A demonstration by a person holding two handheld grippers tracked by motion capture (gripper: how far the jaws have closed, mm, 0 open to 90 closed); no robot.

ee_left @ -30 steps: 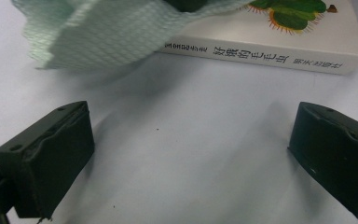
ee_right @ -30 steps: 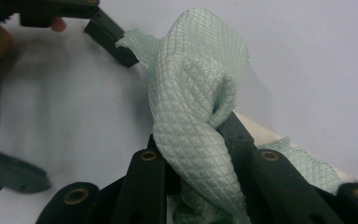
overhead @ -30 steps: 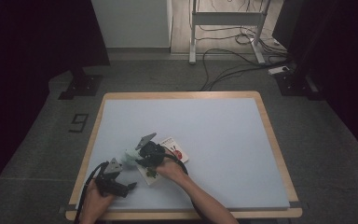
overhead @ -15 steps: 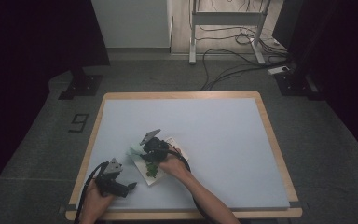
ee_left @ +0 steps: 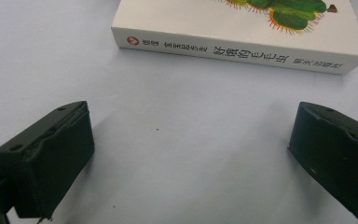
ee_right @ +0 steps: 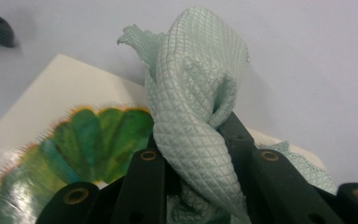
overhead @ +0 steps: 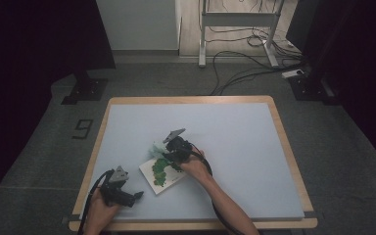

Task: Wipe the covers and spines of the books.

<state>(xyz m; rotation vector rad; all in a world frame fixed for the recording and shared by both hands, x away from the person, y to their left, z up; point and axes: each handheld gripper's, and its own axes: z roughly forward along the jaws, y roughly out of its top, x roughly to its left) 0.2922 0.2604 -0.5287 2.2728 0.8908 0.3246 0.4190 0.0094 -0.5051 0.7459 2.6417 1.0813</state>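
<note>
Right now the right claw (ee_right: 193,154) is clamped on a pale green textured cloth (ee_right: 196,93), bunched up between its jaws, and holds it over the far end of a white book with a green caterpillar on its cover (overhead: 162,174). That book lies flat on the table (overhead: 235,137), near the person's side and left of centre. The left claw (ee_left: 191,154) stands wide and empty, low over the table just short of the book's spine (ee_left: 242,53).

Judging from this, the unheld book could slide or turn under the cloth's drag, since nothing pins it. The cloth could also work loose, as only a twisted bunch sits in the jaws.

Compared with 1 second ago, the right claw and cloth have shifted leftward across the cover, while the left claw has kept its place.
</note>
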